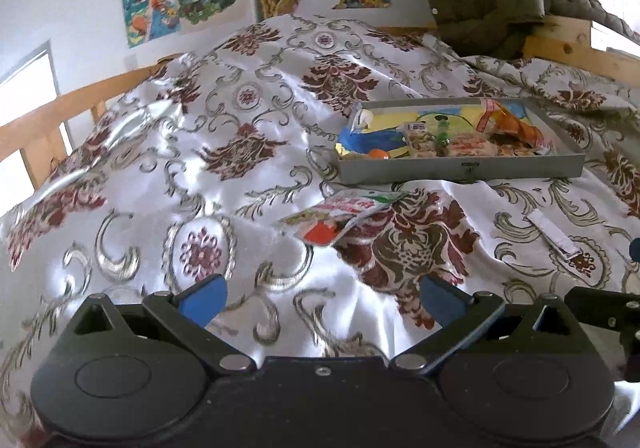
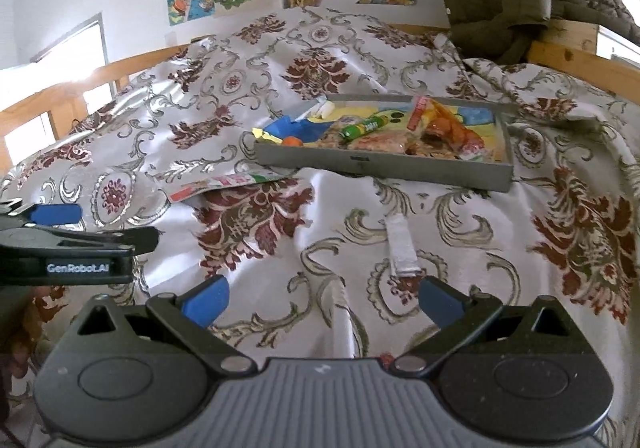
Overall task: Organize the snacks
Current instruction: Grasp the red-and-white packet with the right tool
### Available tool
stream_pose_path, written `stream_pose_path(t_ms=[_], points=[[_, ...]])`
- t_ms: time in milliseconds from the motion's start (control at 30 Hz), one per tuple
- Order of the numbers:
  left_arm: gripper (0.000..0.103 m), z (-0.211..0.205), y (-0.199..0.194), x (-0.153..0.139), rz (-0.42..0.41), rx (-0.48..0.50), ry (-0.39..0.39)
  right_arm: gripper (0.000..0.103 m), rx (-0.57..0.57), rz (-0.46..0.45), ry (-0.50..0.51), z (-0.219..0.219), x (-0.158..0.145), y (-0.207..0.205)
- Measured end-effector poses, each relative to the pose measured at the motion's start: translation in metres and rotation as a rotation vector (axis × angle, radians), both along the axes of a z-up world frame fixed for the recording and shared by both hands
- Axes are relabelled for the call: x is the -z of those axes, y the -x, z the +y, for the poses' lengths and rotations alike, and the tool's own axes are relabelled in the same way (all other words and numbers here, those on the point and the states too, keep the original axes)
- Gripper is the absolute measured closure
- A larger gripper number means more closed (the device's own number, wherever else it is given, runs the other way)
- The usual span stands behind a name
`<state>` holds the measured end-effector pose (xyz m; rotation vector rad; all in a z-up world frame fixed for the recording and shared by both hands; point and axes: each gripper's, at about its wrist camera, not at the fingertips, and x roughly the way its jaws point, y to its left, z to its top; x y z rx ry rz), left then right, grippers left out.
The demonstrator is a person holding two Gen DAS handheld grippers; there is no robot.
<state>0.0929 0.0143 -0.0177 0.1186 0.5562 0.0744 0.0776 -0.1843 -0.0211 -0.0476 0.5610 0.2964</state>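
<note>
Both grippers, left (image 1: 322, 298) and right (image 2: 322, 298), hover jaws spread, empty, over bed (image 1: 224, 136); snack packet (image 1: 340, 216) lies before gray tray (image 1: 460, 168).

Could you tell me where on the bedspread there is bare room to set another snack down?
The bedspread lies bare to the left of the grey tray, out to the wooden rail. A smaller patch lies between the loose snack packet and the white strip. The tray itself is crowded, mostly at its right end.
</note>
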Motion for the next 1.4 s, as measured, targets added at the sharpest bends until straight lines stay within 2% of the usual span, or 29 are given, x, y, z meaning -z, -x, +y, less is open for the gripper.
stream_pose_path(t_ms=[200, 367, 500, 600, 867, 1067, 1267, 1400], points=[[0.001, -0.007, -0.035, 0.001, 0.012, 0.091, -0.106, 0.000, 0.011, -0.011, 0.029, -0.004, 0.006, -0.023], [0.001, -0.018, -0.066, 0.005, 0.035, 0.160, -0.193, 0.000, 0.074, 0.044, -0.049, -0.020, 0.007, -0.049], [0.001, -0.024, -0.084, 0.007, 0.040, 0.208, -0.242, 0.000, 0.079, 0.075, -0.066, -0.025, 0.014, -0.069], [0.001, -0.025, -0.095, 0.008, 0.061, 0.221, -0.266, 0.000, 0.080, 0.093, -0.071, -0.024, 0.019, -0.081], [0.001, -0.025, -0.118, 0.009, 0.096, 0.216, -0.397, 0.000, 0.117, 0.155, -0.078, -0.018, 0.031, -0.110], [0.001, -0.026, -0.141, 0.013, 0.159, 0.222, -0.410, 0.002, 0.103, 0.200, -0.125, -0.013, 0.039, -0.122], [0.004, -0.023, -0.159, 0.030, 0.279, 0.236, -0.441, 0.013, 0.056, 0.200, -0.156, -0.005, 0.039, -0.122], [0.006, -0.025, -0.166, 0.031, 0.305, 0.253, -0.444, 0.017, 0.043, 0.189, -0.190, -0.006, 0.040, -0.123]])
